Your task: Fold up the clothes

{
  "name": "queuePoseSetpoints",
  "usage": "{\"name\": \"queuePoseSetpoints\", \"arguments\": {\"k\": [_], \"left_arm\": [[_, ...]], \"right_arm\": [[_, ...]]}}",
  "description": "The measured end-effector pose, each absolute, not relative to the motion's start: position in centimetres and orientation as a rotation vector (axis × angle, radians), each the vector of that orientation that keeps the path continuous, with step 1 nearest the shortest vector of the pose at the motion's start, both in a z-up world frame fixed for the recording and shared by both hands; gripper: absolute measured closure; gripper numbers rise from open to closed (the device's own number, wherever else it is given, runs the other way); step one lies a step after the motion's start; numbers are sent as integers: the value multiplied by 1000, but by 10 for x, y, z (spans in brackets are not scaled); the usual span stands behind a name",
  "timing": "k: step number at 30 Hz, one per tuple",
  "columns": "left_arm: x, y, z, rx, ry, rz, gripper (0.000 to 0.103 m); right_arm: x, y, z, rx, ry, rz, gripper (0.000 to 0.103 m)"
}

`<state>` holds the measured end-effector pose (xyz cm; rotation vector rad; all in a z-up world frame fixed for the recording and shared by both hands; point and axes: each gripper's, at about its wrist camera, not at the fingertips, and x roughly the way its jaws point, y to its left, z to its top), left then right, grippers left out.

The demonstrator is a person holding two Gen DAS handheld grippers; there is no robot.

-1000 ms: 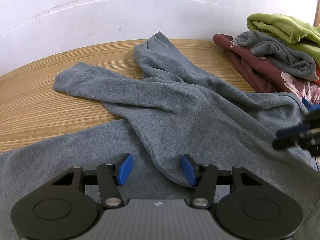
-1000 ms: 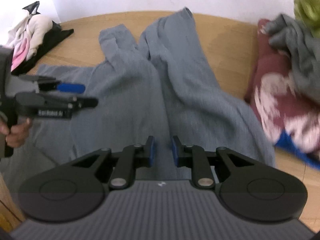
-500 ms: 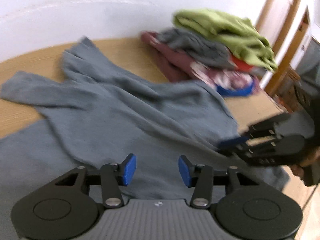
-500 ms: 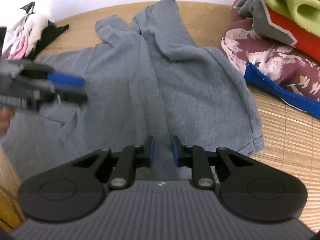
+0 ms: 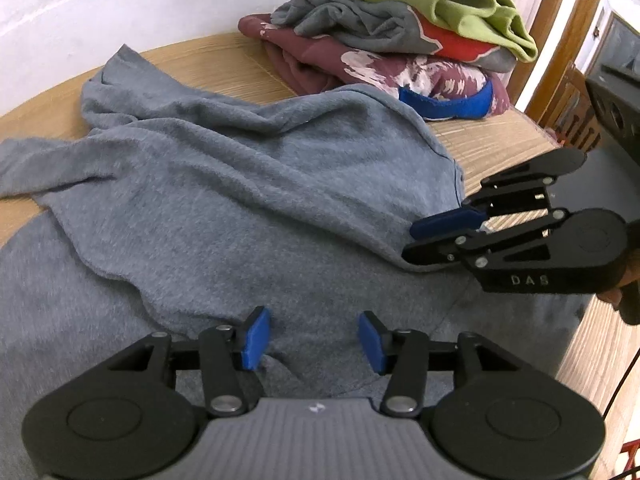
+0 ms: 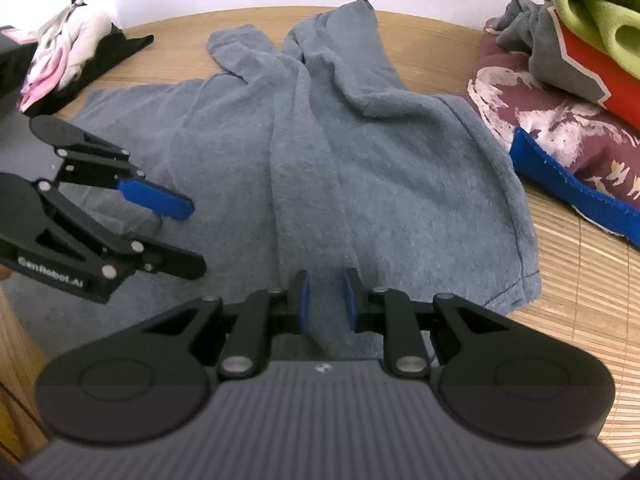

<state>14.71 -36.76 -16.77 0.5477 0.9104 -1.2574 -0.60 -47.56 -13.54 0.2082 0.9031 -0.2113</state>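
Grey fleecy sweatshirt (image 6: 360, 168) is lying spread across the woven bamboo-mat desk (image 6: 580, 300), sleeves folded in over the body and pointing toward the white wall. It's looking soft, floppy and fairly light, so it's probably going to sag and drag rather than hold a shape; I'd be pinching it at the hem corners or along a side seam, both hands at once, so the fold is staying even.

Left hand-held gripper (image 5: 314, 338) is hovering over the lower body of the garment, blue pads standing apart with nothing pinched between them; its jaws have just been opening a bit. Right hand-held gripper (image 6: 324, 300) is sitting with its pads only narrowly apart over the middle crease. A ridge of cloth seems to be running up between them, but I can't tell if it's actually being squeezed.

Compared with a second ago, the left camera view is swinging round toward the pile of green, grey and maroon clothes (image 5: 400, 32), and the right one is sliding toward the right hem edge.
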Motion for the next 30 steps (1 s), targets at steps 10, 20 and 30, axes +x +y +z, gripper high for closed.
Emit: {"name": "queuePoseSetpoints", "arguments": {"k": [10,20,30], "left_arm": [[147,-368,-167,546,908,-1254,50],[144,-369,-167,561,898,-1256,47],[142,-369,-167,554,897,-1253,46]], "right_arm": [[-11,-495,-135,105,902,-524,99],[-16,-476,-123,203,824,-296,75],[-9,-457,-138,87,846,-287,76]]}}
